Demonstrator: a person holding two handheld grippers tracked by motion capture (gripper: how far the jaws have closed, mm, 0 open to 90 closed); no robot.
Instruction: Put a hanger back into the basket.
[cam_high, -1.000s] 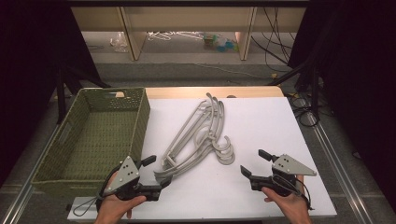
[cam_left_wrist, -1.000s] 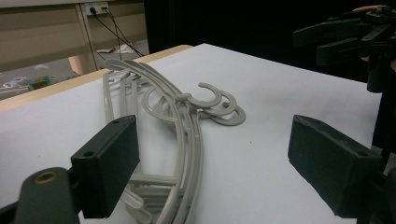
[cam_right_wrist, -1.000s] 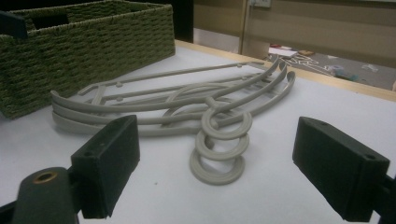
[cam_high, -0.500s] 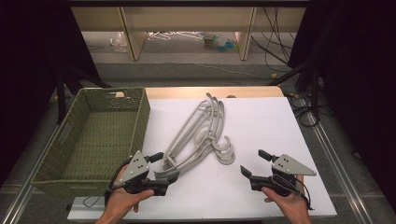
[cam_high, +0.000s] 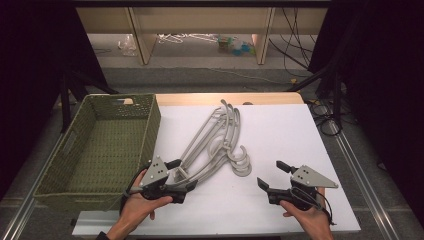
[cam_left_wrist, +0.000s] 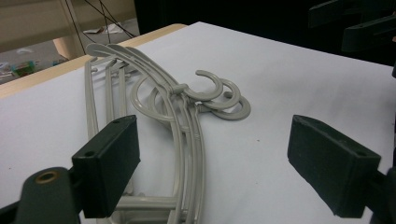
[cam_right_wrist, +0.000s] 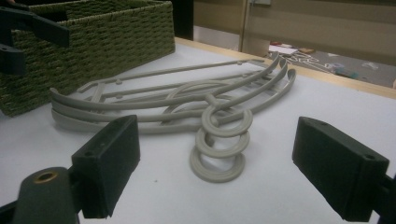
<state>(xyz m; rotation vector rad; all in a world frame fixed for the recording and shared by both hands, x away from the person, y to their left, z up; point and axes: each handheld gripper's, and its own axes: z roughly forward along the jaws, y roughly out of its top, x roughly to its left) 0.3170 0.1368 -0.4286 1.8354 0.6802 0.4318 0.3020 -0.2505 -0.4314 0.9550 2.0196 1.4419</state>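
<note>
White table: stacked grey hangers beside the green basket
Left gripper, jaws wide and empty, straddles the hangers' near end; long axis runs away from it. Right gripper, open, empty, sits farther off

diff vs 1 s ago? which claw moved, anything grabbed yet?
The left claw slid forward and inward over the table to the near end of the grey hangers; its jaws now straddle that end, open, nothing gripped. The right claw, the hangers and the green basket have not moved.
</note>
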